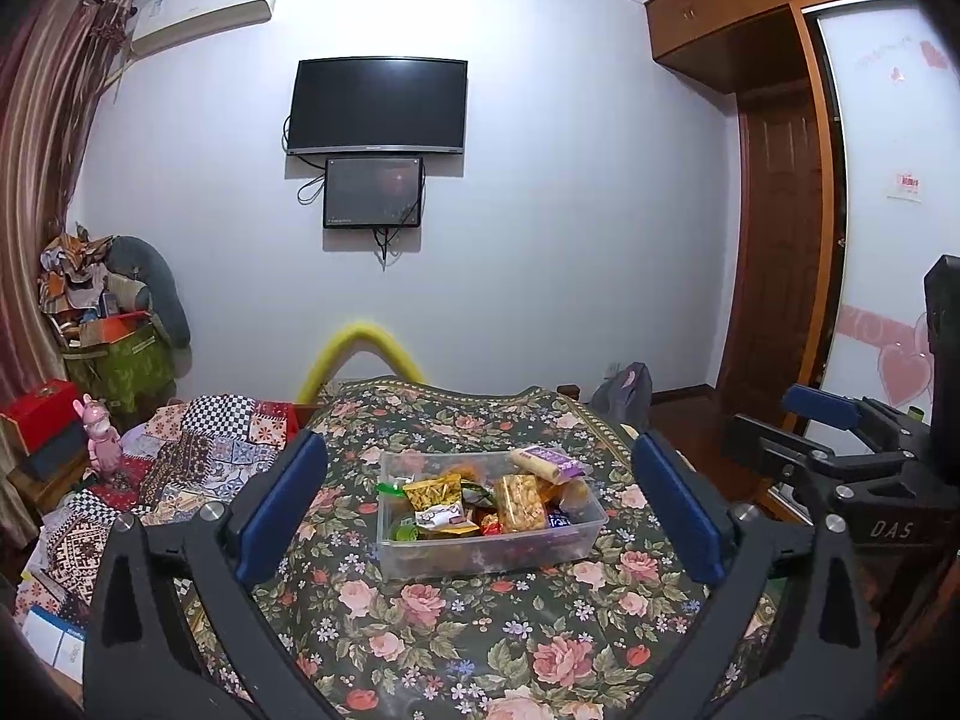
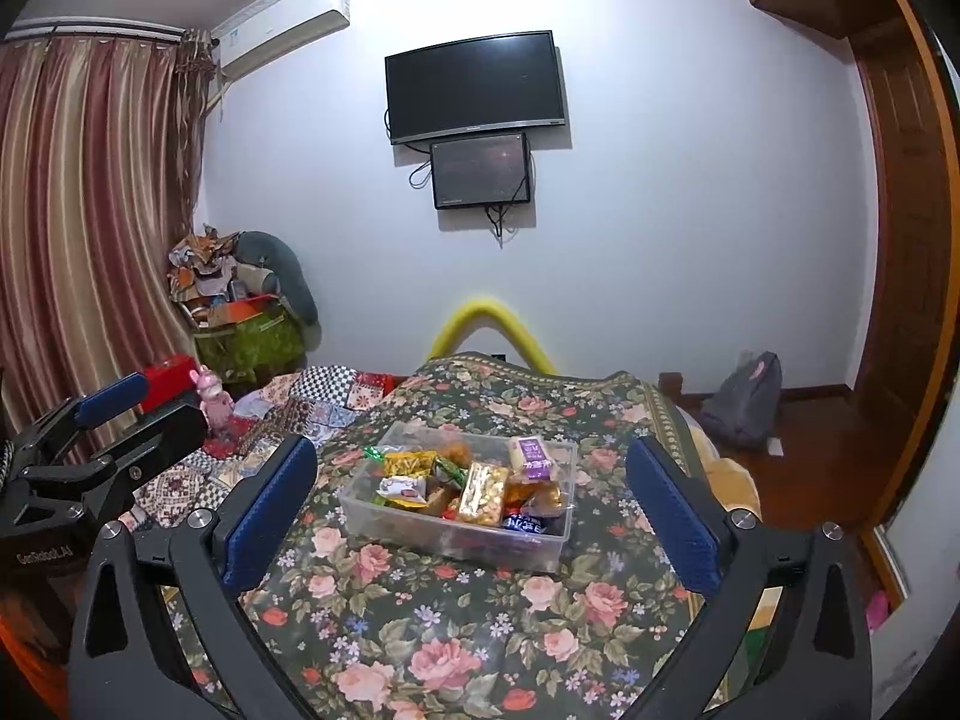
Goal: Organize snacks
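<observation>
Clear plastic box full of wrapped snacks sits on floral bedspread, toward bed's far end, nearer far right corner. Left tongs spread wide, empty, box framed between blue pads, well ahead of tips, no contact. Right tongs likewise apart, empty, box centred between pads, ahead. Purple-label packet leans at box's far right corner. Gold packet on top, mid-box.
</observation>
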### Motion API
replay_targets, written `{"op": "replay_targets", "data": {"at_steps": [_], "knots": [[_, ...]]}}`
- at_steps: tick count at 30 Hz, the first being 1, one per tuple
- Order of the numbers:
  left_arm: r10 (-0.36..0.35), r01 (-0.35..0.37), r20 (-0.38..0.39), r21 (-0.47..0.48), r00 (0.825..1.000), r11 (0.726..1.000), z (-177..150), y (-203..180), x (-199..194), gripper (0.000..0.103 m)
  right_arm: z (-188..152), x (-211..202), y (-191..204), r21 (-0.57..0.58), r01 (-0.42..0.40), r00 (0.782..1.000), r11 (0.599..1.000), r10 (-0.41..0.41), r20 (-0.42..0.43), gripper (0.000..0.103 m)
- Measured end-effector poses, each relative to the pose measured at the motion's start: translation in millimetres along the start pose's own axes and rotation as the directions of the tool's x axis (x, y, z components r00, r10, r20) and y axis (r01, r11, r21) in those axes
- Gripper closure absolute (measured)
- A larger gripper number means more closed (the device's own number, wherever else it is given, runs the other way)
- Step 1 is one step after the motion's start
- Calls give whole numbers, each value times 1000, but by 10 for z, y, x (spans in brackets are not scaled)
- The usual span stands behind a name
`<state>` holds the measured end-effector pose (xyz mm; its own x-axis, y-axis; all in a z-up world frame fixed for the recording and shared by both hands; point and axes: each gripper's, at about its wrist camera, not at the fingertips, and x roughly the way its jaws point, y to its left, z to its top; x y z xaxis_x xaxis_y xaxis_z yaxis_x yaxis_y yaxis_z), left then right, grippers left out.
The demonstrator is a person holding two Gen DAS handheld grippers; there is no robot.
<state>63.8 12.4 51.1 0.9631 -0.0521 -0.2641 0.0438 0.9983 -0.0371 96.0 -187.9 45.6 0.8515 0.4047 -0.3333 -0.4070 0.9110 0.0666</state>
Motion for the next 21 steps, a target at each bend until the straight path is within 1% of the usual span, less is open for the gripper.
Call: {"op": "replay_targets", "data": {"at_steps": [21], "knots": [[-19, 19, -18, -9, 1000, 1000, -8, 29, 38, 0, -9, 15, -35, 2, 7, 1000, 1000, -7, -8, 0]]}}
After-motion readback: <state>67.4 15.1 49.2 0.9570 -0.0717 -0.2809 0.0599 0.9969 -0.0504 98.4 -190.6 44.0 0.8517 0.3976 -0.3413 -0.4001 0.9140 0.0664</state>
